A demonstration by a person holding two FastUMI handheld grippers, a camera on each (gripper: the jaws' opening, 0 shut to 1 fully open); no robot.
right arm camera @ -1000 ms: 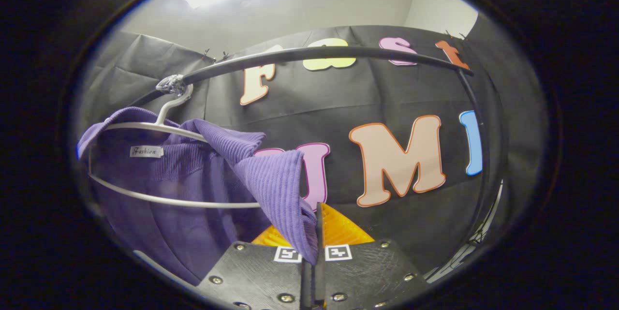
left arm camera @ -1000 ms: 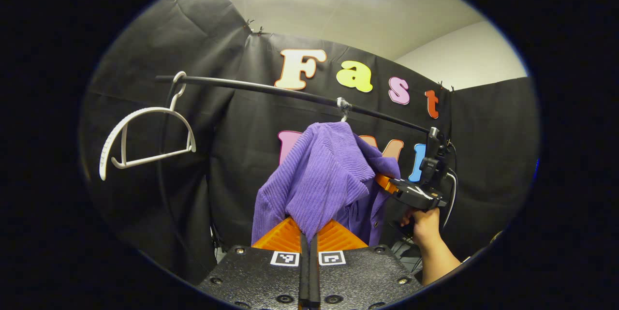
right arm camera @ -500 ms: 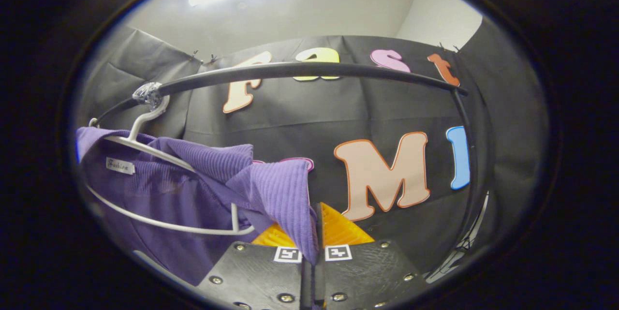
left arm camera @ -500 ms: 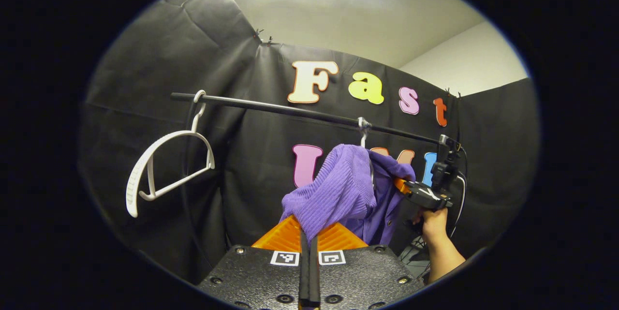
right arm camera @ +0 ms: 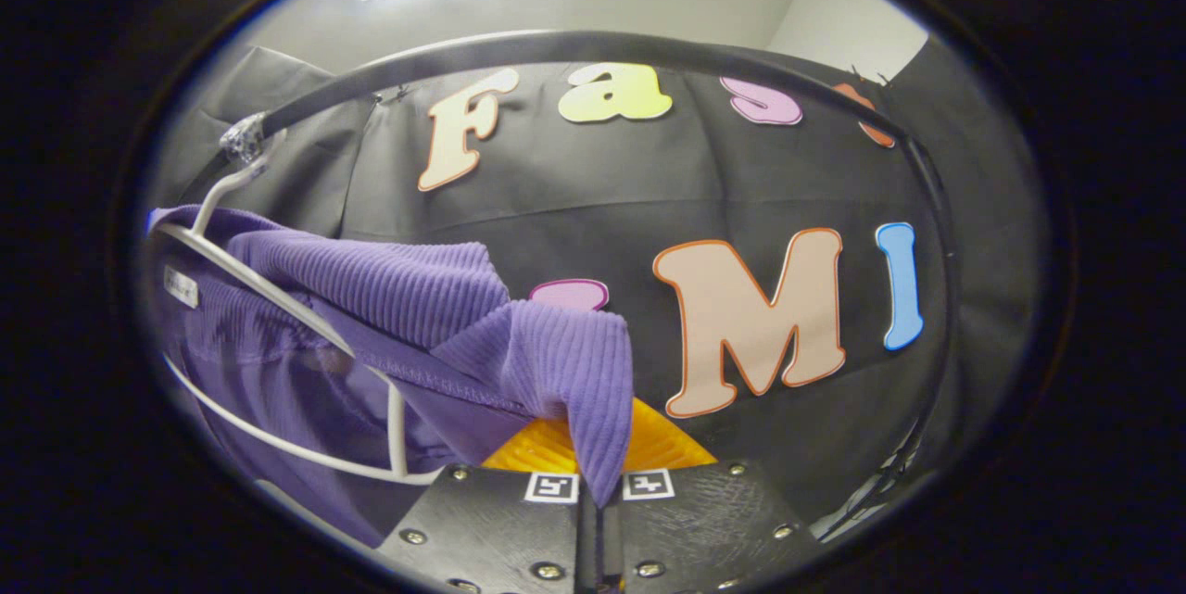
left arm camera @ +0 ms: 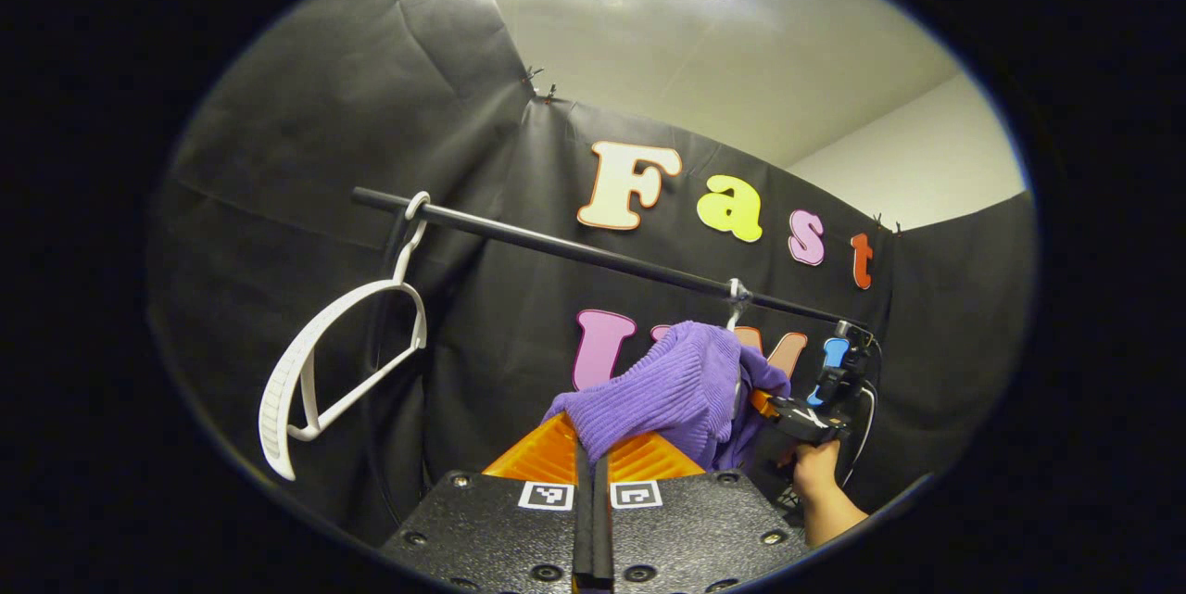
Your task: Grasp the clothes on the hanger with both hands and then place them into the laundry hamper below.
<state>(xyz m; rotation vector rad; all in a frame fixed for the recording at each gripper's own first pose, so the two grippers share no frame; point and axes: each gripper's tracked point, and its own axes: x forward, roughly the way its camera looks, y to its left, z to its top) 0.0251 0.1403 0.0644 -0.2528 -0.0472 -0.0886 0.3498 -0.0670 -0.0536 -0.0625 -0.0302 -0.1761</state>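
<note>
A purple ribbed garment (left arm camera: 681, 385) hangs from a white hanger (right arm camera: 269, 284), whose hook (left arm camera: 737, 291) sits on the black rail (left arm camera: 556, 246). My left gripper (left arm camera: 590, 453) is shut on a fold of the garment's near shoulder. In the right gripper view, my right gripper (right arm camera: 600, 494) is shut on the other shoulder of the garment (right arm camera: 417, 284), and the cloth is stretched off the hanger's end, which shows bare. The left gripper view also has the right gripper (left arm camera: 764, 404), held by a hand (left arm camera: 815, 473), at the garment's far side.
An empty white hanger (left arm camera: 324, 372) hangs near the rail's left end. The rail (right arm camera: 574, 45) arches overhead in the right gripper view and bends down at the right. Black cloth walls close in behind and on both sides.
Both grippers have drawn the purple cloth away from the hanger. The hanger has tilted and its near end has come out of the shoulder. In the left gripper view the garment has sunk lower and farther.
</note>
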